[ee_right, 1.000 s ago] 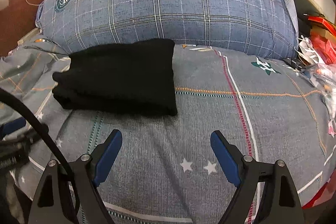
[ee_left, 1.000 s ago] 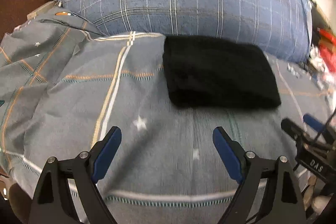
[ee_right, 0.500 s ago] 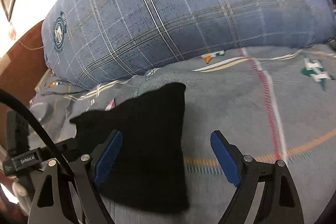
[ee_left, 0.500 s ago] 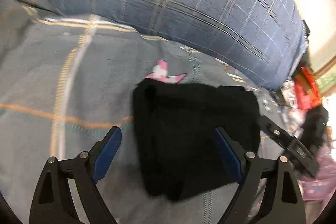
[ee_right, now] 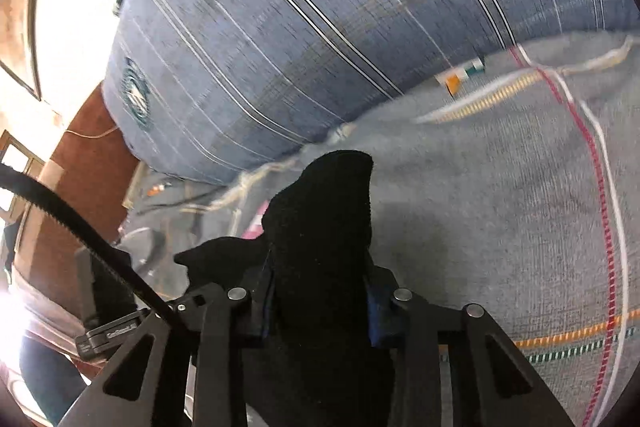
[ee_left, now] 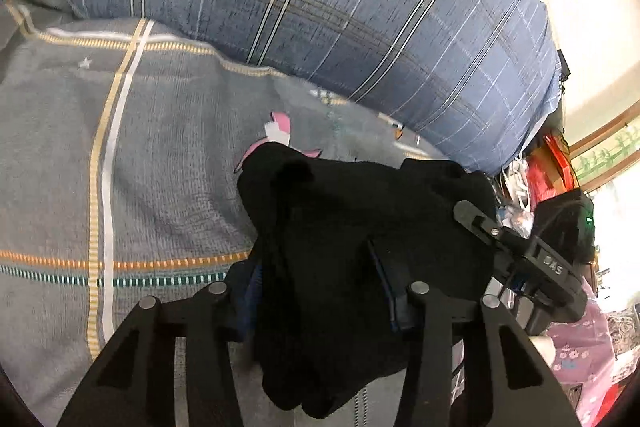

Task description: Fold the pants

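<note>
Pants (ee_left: 360, 247), black and already folded into a thick bundle, sit on the grey patterned bed cover (ee_left: 160, 207), just in front of the big blue plaid pillow (ee_left: 320, 7). Left tongs (ee_left: 318, 291) have just been closing and now clamp the bundle's left end, fabric bunched between the blue pads. Right tongs (ee_right: 320, 301) have likewise closed and pinch the bundle's right end; one corner pokes up past them toward the pillow.
</note>
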Demonstrator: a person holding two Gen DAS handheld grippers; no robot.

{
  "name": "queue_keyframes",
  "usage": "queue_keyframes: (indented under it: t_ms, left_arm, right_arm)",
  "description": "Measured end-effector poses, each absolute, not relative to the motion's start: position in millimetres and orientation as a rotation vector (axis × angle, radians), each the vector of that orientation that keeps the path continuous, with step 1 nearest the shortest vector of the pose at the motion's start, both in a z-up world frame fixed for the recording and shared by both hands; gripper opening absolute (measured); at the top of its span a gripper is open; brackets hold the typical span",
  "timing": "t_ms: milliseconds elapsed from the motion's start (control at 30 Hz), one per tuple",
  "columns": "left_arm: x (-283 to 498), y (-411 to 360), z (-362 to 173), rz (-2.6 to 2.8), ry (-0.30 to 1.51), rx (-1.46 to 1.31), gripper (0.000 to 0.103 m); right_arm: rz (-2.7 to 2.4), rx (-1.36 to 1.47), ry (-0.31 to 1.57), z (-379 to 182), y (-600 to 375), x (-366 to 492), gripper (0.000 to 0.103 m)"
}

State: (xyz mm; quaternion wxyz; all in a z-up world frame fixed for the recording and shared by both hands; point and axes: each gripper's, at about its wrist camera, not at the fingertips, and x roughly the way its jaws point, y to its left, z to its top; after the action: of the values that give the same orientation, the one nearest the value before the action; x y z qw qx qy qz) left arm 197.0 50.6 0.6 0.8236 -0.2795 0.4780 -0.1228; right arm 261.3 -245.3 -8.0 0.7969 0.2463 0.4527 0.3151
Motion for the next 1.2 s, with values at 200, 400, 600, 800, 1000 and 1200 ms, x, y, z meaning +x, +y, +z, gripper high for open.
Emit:
queue_keyframes:
  t_ms: [200, 400, 600, 800, 1000, 1200]
  left_arm:
    - [217, 55, 7, -0.252, 1.012, -0.636, 0.046]
    - [237, 57, -13, -0.136, 1.080, -0.565, 0.055]
    - [206, 88, -3, -0.202, 1.057, -0.632, 0.058]
    - [167, 113, 9, -0.067, 1.003, -0.516, 0.058]
    - [128, 125, -24, 0.048, 1.048, -0.457, 0.055]
    - [79, 152, -23, 0.180, 1.041, -0.404, 0.055]
  right_arm:
    - [0.681, 0.506, 0.922, 19, -240, 272, 0.036]
    - [0.602, 0.440, 0.950, 2, -230, 294, 0.036]
    - [0.480, 0.340, 1.012, -27, -234, 301, 0.068]
    - [0.472, 0.368, 0.814, 14, -271, 248, 0.068]
    - [0.448, 0.330, 0.844, -2, -283, 184, 0.068]
    - [0.352, 0.295, 0.927, -42, -304, 136, 0.068]
